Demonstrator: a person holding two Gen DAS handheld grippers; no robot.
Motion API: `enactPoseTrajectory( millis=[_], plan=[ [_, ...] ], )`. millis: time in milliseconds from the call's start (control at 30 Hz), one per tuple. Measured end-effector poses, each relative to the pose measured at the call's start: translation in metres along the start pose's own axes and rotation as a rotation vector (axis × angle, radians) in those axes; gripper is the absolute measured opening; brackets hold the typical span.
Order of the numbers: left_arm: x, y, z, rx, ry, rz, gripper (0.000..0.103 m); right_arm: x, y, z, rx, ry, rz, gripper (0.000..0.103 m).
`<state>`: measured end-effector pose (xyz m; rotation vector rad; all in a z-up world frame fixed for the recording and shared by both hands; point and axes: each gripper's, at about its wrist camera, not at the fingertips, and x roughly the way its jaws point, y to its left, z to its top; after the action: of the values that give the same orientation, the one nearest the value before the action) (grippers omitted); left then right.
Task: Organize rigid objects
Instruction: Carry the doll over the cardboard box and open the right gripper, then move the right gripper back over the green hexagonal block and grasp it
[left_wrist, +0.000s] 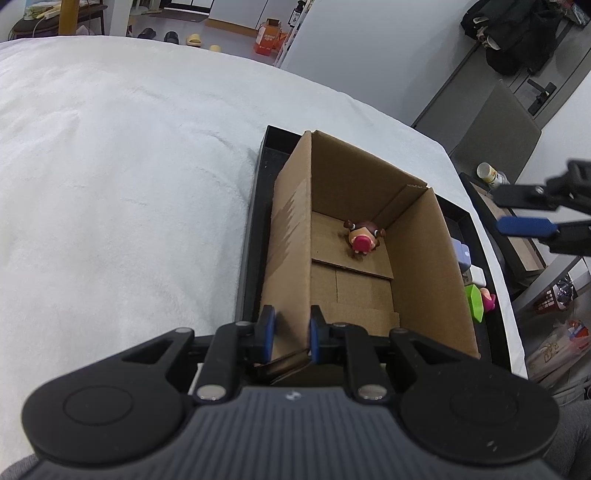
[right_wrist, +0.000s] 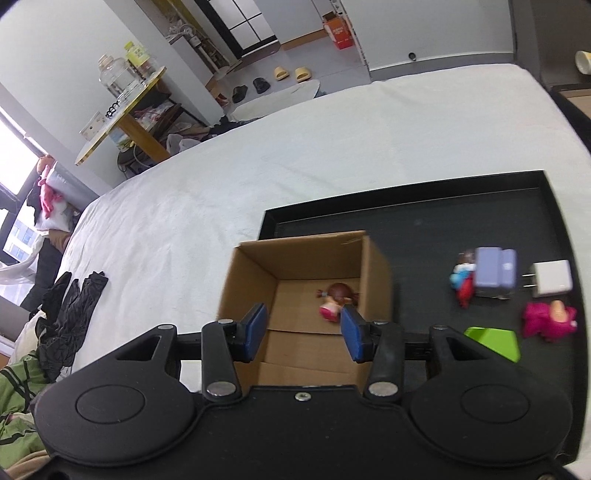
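Currently the white bed (left_wrist: 110, 184) is carrying a black tray (right_wrist: 406, 221), and the open cardboard box (left_wrist: 417, 258) is standing in the tray's left part. Your left gripper (left_wrist: 289, 328) is clamping the box's near-left wall between its blue pads. Your right gripper (right_wrist: 303, 328) is hovering over the box with its jaws wide and nothing between them. Inside the box a small brown-haired doll (right_wrist: 338, 299) is lying on the floor. Outside it on the tray are lying a lavender block (right_wrist: 495, 273), a white charger (right_wrist: 550, 282), a pink figure (right_wrist: 550, 319) and a green piece (right_wrist: 495, 341).
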<state>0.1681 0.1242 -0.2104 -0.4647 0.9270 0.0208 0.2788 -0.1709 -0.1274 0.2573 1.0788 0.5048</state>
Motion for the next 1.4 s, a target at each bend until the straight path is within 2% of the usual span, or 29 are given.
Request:
enactPoseTrajectory(
  millis=[233,500,567,633,700,900,1400],
  plan=[
    [0.000,-0.005,0.000,0.014,-0.002,0.026,0.018,-0.014,-0.036,-0.004,0.035,-0.012,-0.028,0.055],
    [-0.001,-0.010,0.000,0.027,0.002,0.067,0.018,-0.018,-0.084,-0.017,0.114,-0.017,-0.053,0.059],
    [-0.001,-0.012,0.000,0.032,0.003,0.079,0.018,-0.016,-0.092,-0.021,0.117,-0.020,-0.074,0.063],
    [0.000,-0.013,0.000,0.035,0.004,0.088,0.018,-0.014,-0.098,-0.024,0.124,-0.026,-0.081,0.072],
    [0.000,-0.015,0.000,0.039,0.004,0.098,0.018,-0.010,-0.106,-0.028,0.149,-0.033,-0.084,0.074],
    [0.000,-0.018,0.000,0.047,0.008,0.119,0.018,0.004,-0.134,-0.043,0.275,-0.022,-0.068,0.074],
    [0.012,-0.025,0.004,0.051,0.039,0.174,0.018,0.041,-0.172,-0.049,0.390,0.033,-0.118,0.073]
  ],
)
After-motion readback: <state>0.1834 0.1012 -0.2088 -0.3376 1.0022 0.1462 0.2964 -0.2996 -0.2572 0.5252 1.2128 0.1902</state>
